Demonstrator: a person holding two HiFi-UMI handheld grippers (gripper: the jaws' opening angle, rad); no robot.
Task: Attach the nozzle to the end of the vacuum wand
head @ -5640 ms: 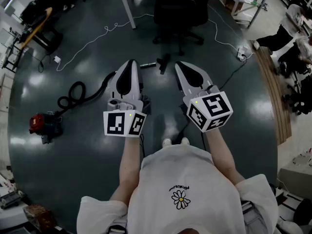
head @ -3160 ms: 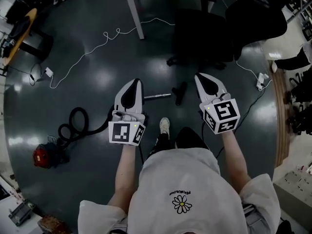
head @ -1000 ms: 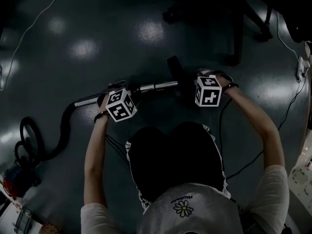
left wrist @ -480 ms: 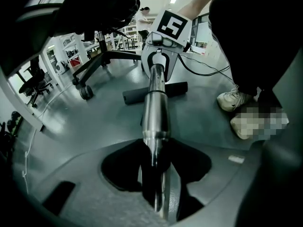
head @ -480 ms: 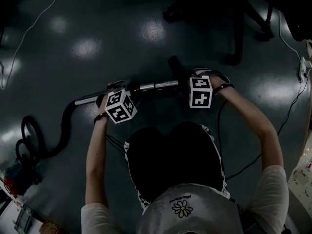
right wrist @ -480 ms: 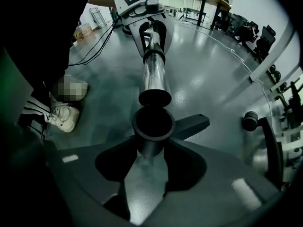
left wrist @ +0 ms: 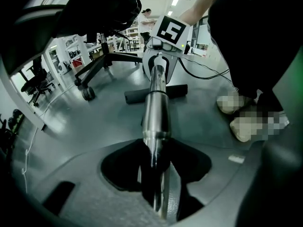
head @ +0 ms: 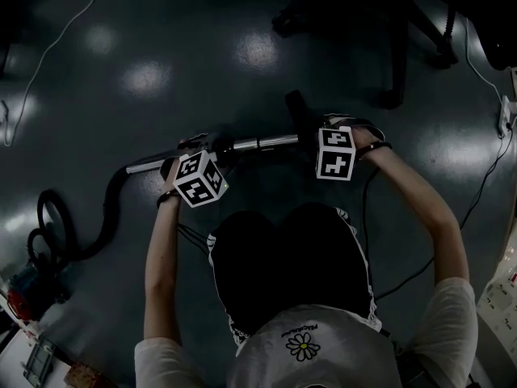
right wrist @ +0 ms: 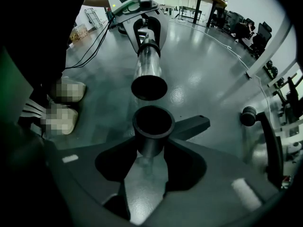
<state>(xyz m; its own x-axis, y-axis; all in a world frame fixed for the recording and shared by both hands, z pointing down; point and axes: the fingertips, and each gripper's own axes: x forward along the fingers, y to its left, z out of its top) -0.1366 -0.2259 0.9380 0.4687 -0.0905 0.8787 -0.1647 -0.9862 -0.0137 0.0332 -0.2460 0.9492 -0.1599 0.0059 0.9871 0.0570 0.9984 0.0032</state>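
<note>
A shiny metal vacuum wand (head: 242,145) lies nearly level just above the dark floor. My left gripper (left wrist: 156,160) is shut on the wand (left wrist: 155,112) partway along it, its marker cube (head: 200,179) on top in the head view. My right gripper (right wrist: 151,150) points down and is shut on the black nozzle (right wrist: 153,126), whose round socket faces the wand's open end (right wrist: 148,86). A small gap separates socket and wand end; they line up closely. The nozzle's flat floor head (left wrist: 156,92) sticks out behind the right gripper (left wrist: 163,41).
A black hose (head: 77,237) runs from the wand's left end to the red vacuum body (head: 20,289) at the lower left. A chair base (head: 396,63) stands at the upper right. Cables (head: 48,51) lie on the floor. The person's shoes (right wrist: 61,105) are close by.
The right gripper's cube has tipped a little and sits slightly further left, nearer the wand's end. The left gripper and wand have barely moved.
</note>
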